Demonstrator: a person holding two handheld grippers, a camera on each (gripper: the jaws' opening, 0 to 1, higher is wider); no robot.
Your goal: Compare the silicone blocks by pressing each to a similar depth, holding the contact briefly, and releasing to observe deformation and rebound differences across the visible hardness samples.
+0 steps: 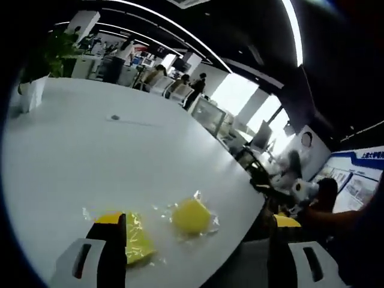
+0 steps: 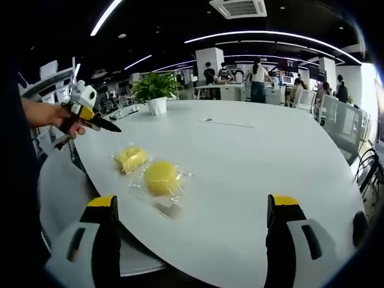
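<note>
Two yellow silicone blocks in clear wrap lie on the white table. In the right gripper view the rounder block sits nearer and the second block lies beyond it to the left. My right gripper is open, hovering short of them at the table's edge. In the left gripper view one block lies between the wide-open jaws of my left gripper, and the other block is partly hidden behind the left jaw. Nothing is gripped. A hand holds the left gripper off the table, left of the blocks.
A potted plant stands at the far side of the table, with a thin cable or pen lying beyond the blocks. People and desks fill the background. Chairs stand off the right edge.
</note>
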